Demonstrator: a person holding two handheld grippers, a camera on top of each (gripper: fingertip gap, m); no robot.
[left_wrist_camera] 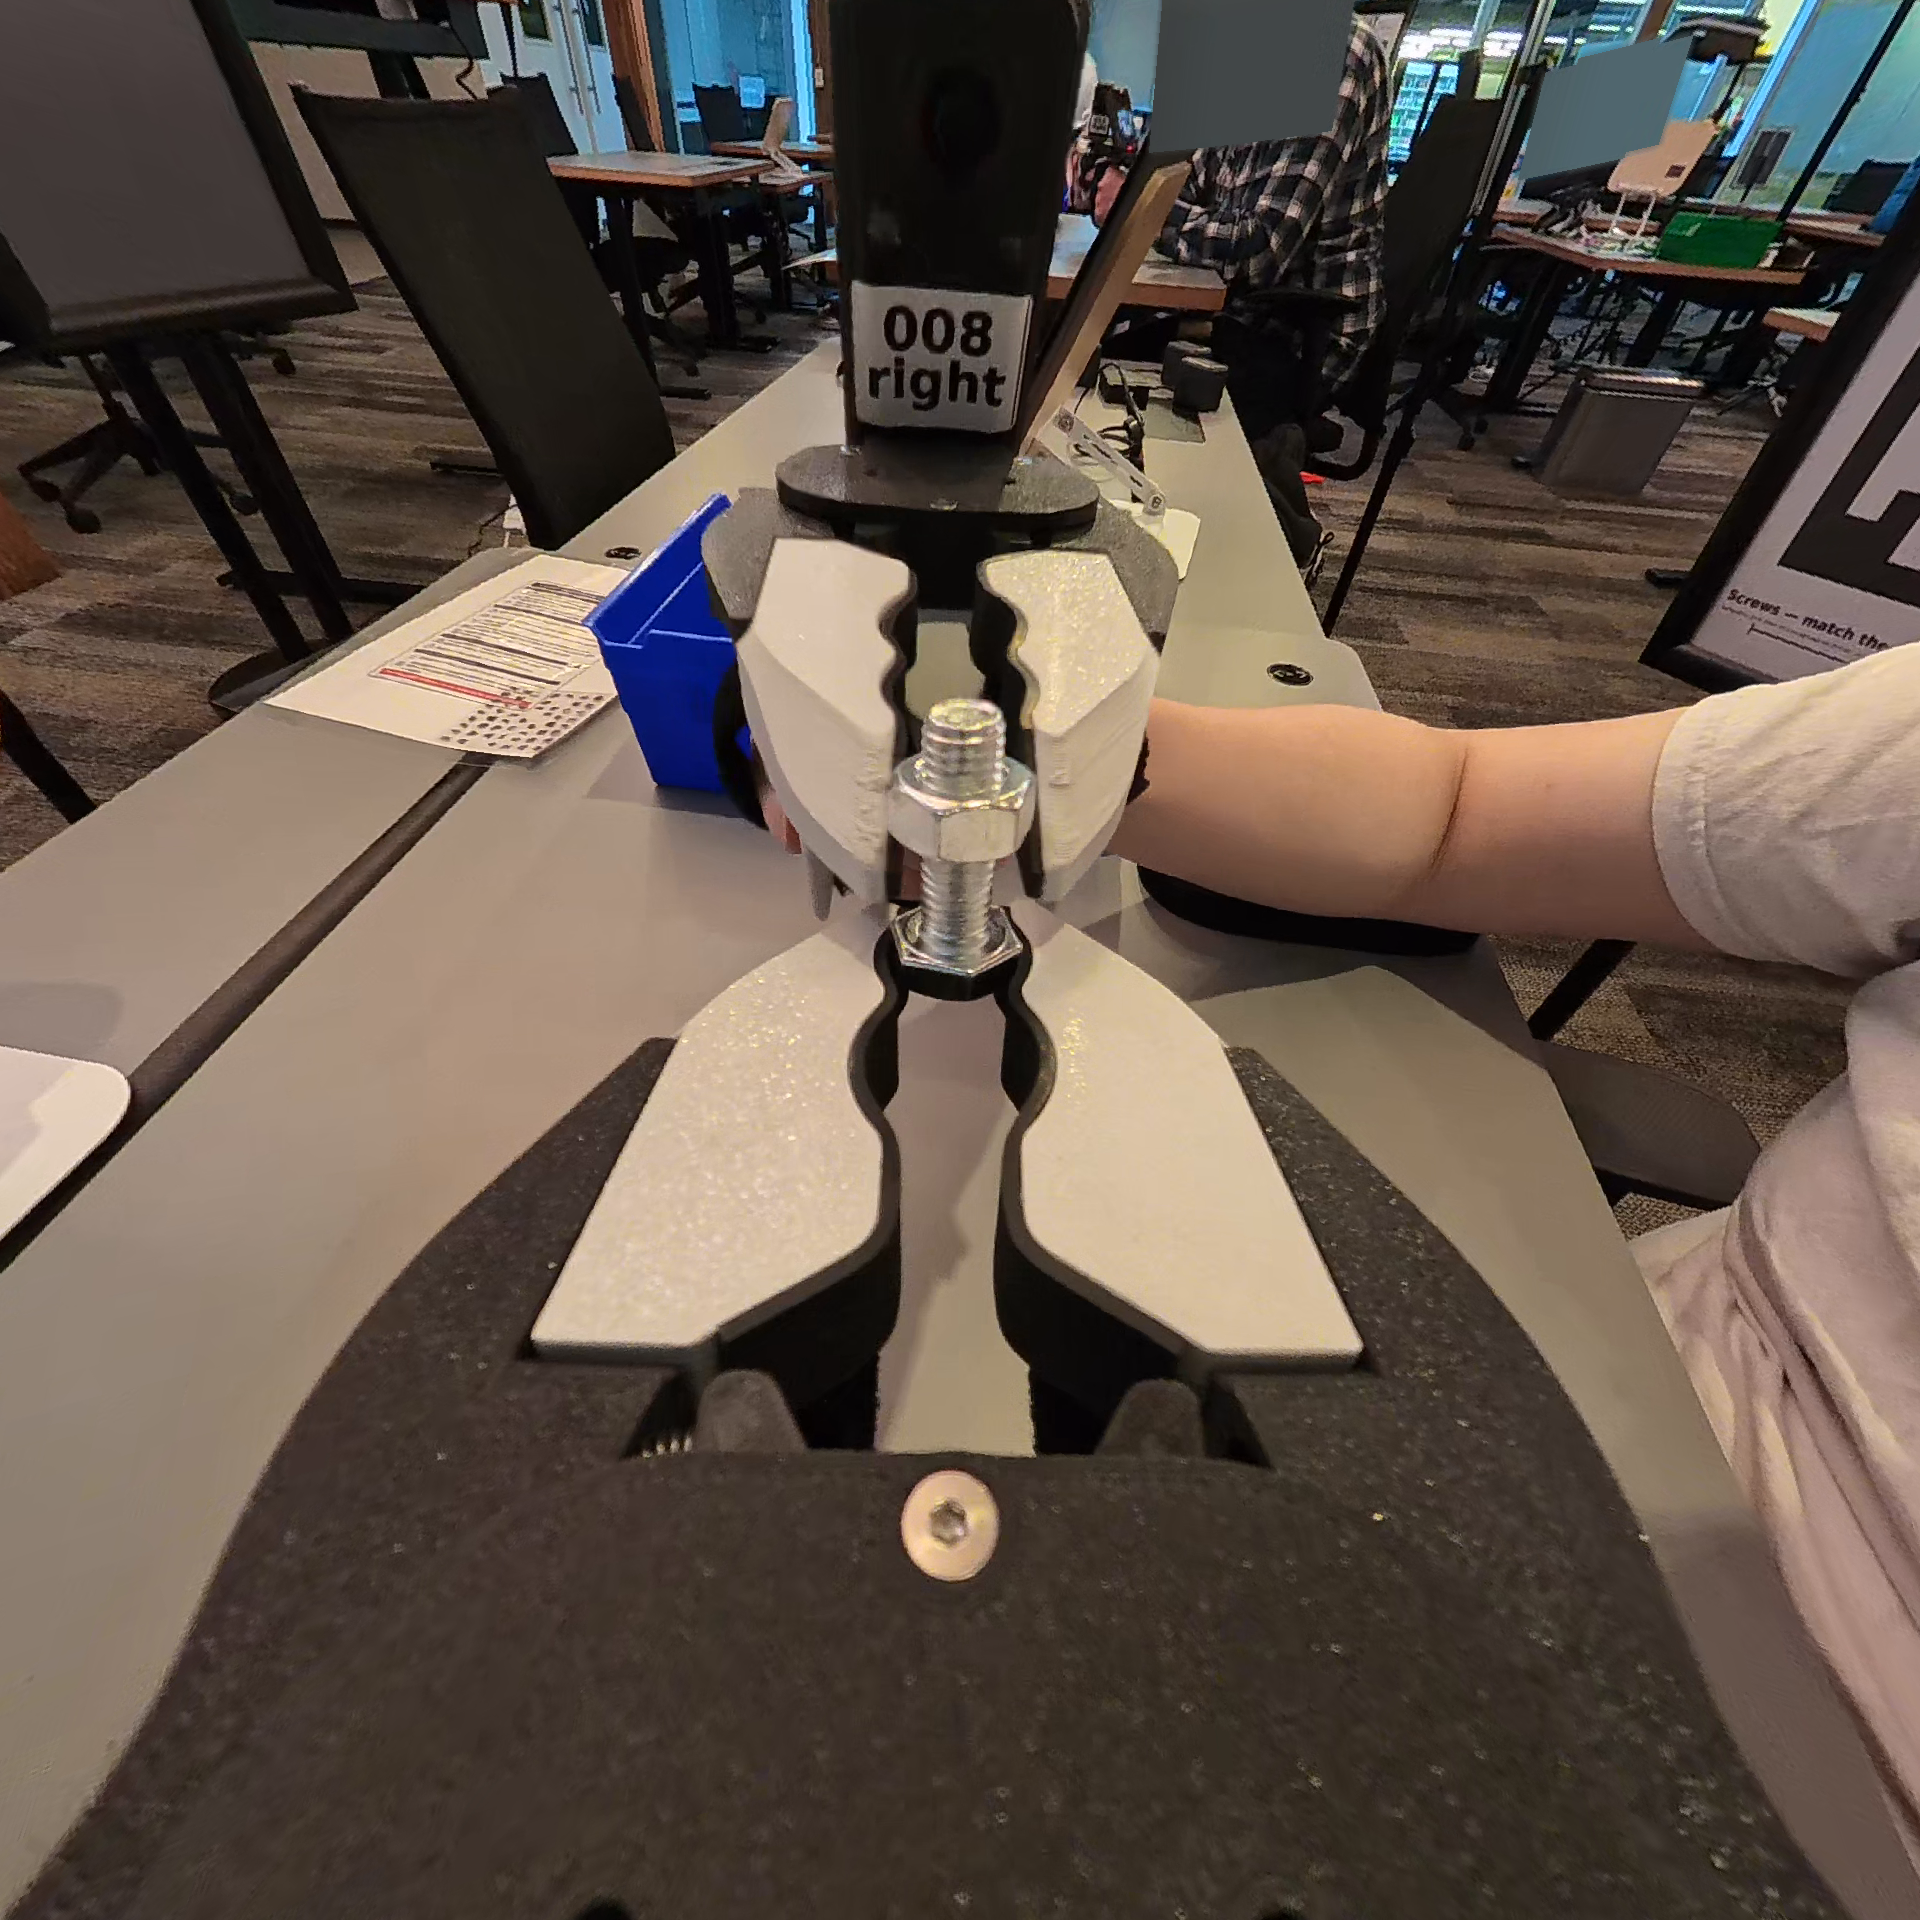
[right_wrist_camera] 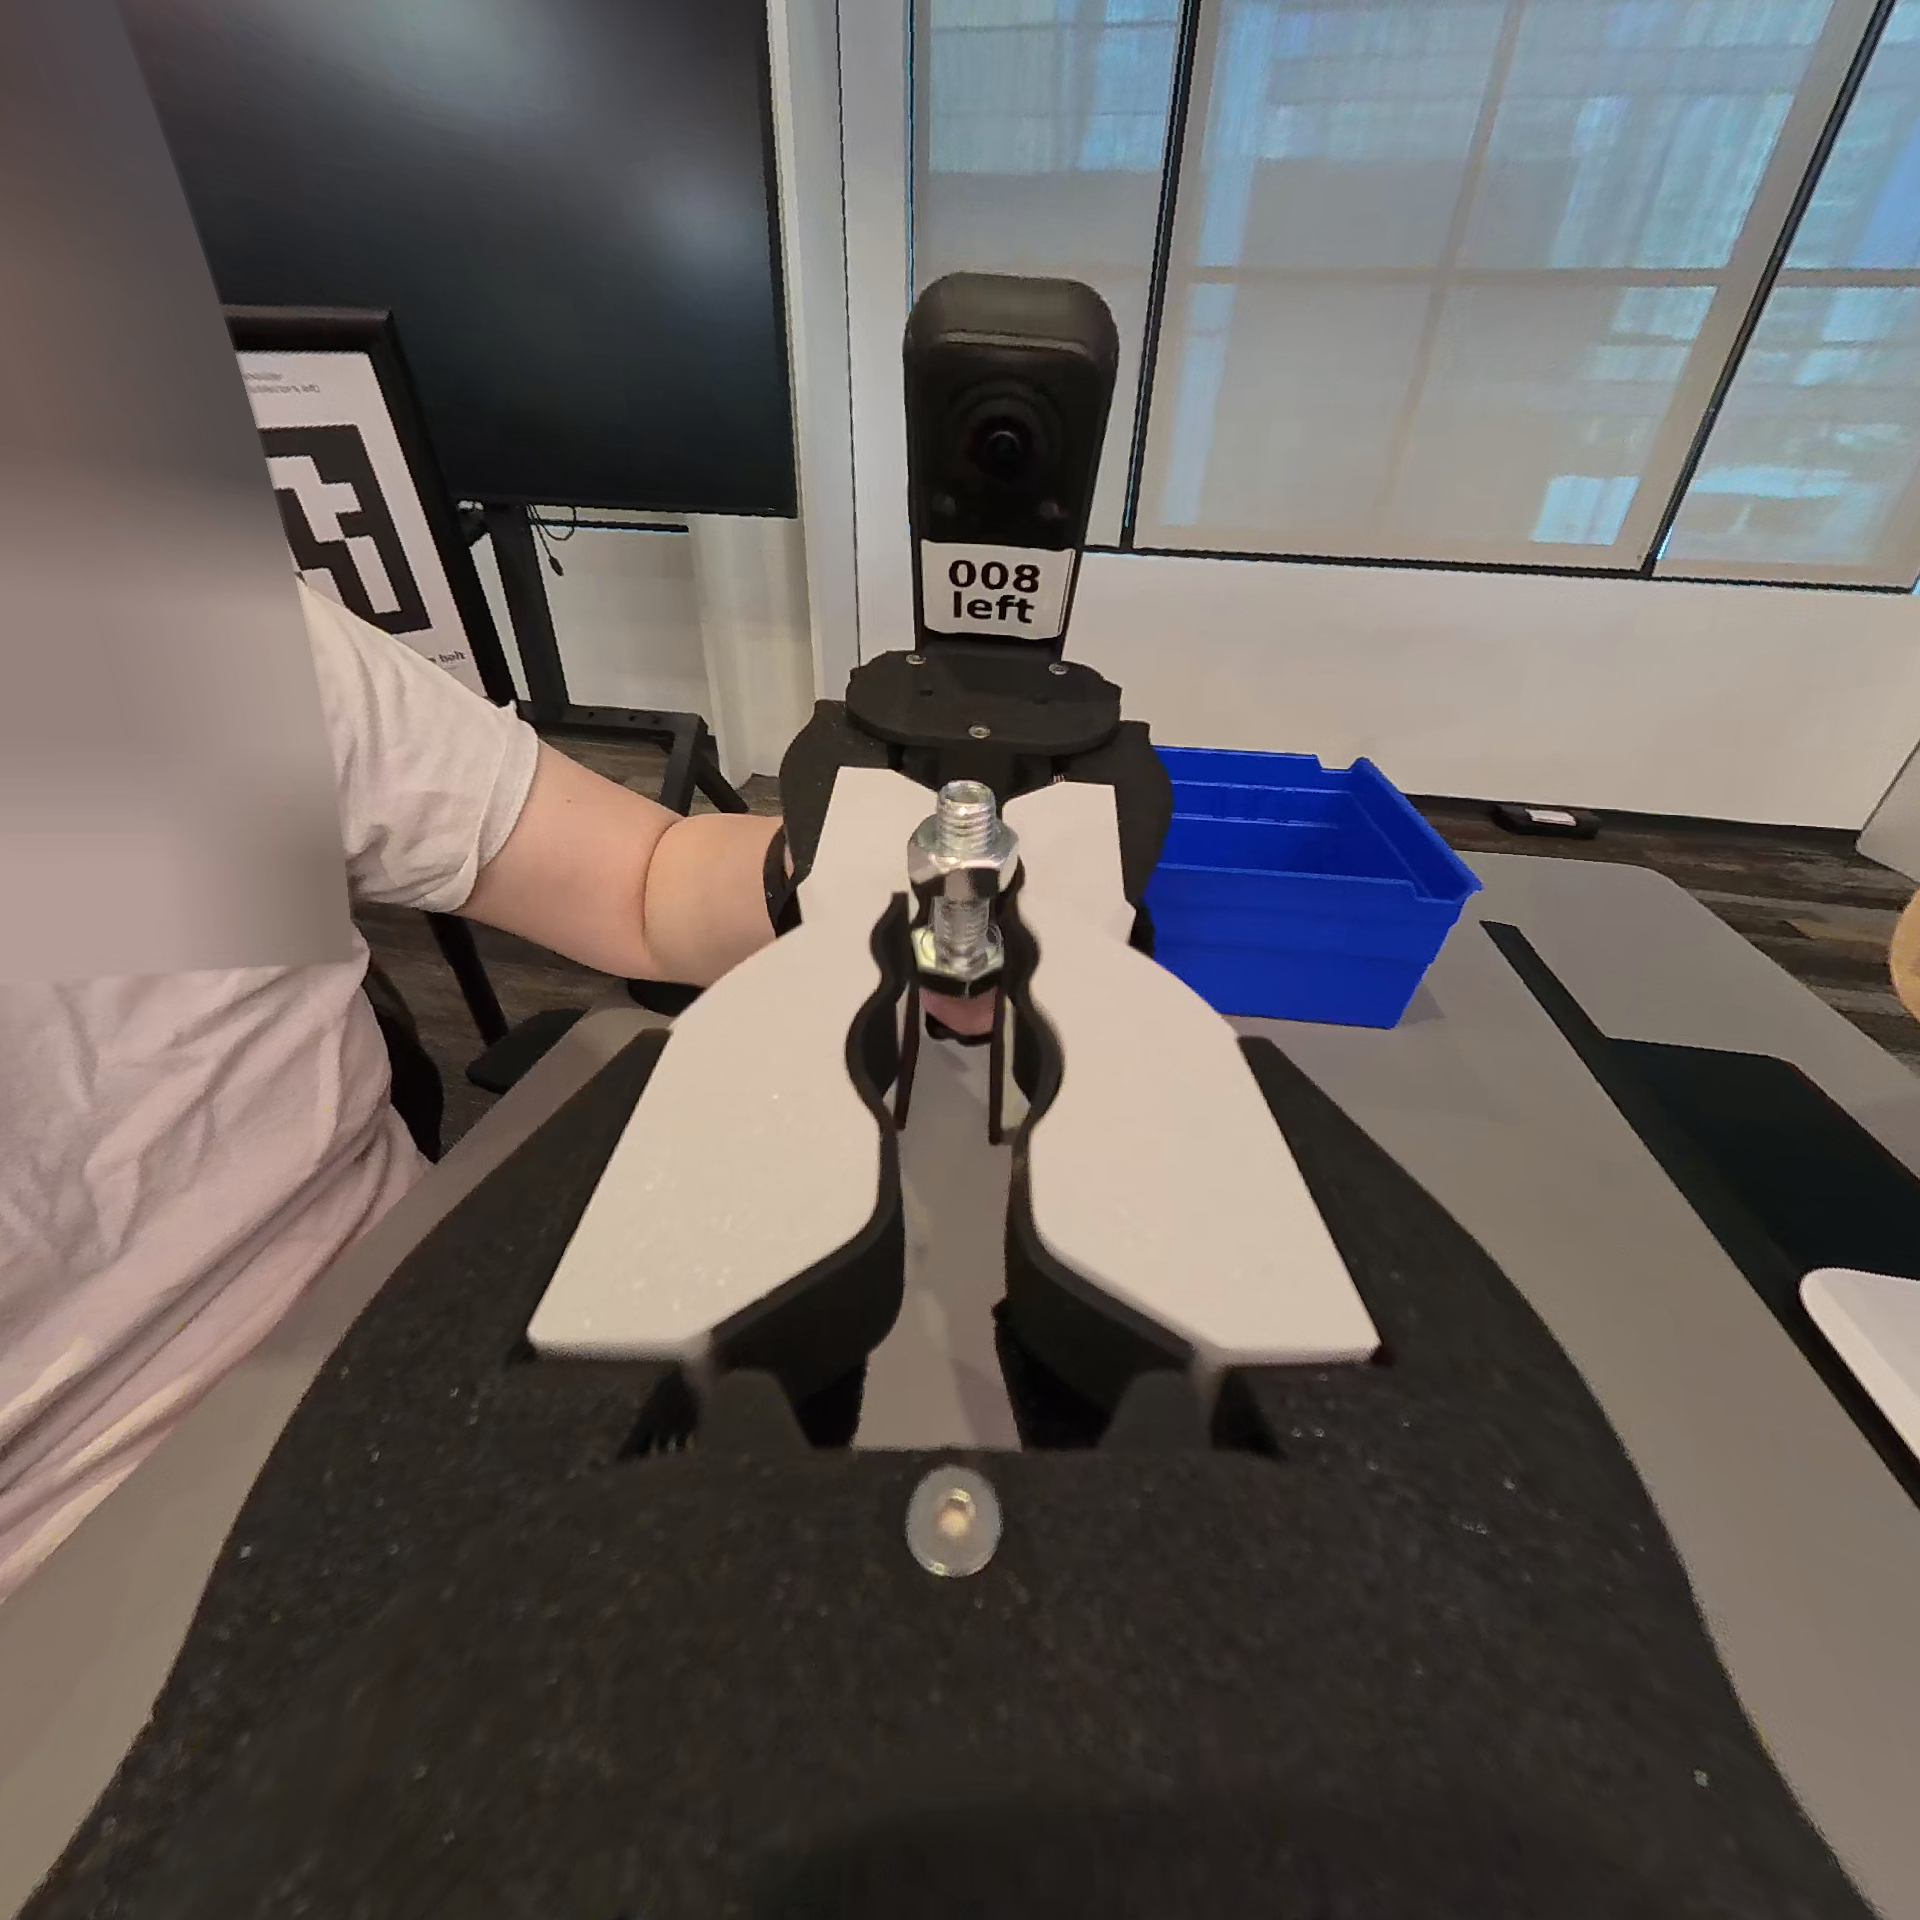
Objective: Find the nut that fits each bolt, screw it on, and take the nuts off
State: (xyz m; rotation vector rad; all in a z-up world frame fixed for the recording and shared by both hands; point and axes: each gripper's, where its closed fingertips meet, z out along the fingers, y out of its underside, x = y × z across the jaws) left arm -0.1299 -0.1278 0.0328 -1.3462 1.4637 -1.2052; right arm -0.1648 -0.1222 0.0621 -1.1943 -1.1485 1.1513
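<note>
A silver bolt (left_wrist_camera: 958,899) stands upright above the grey table (left_wrist_camera: 312,1039), threaded end up. My left gripper (left_wrist_camera: 951,956) is shut on the bolt's hex head at the bottom. A silver hex nut (left_wrist_camera: 961,821) sits partway down the thread. My right gripper (left_wrist_camera: 961,831) comes in from the far side, tilted down, and its white fingers are shut on that nut. In the right wrist view the nut (right_wrist_camera: 961,857) sits at the tips of my right gripper (right_wrist_camera: 958,883), the bolt (right_wrist_camera: 964,810) sticks up above it, and the left gripper (right_wrist_camera: 956,966) holds the head below.
A blue plastic bin (left_wrist_camera: 665,686) stands on the table just behind the grippers; it also shows in the right wrist view (right_wrist_camera: 1299,914). A printed sheet (left_wrist_camera: 499,665) lies to its left. A person's forearm (left_wrist_camera: 1351,810) reaches in from the right. Chairs and desks stand beyond.
</note>
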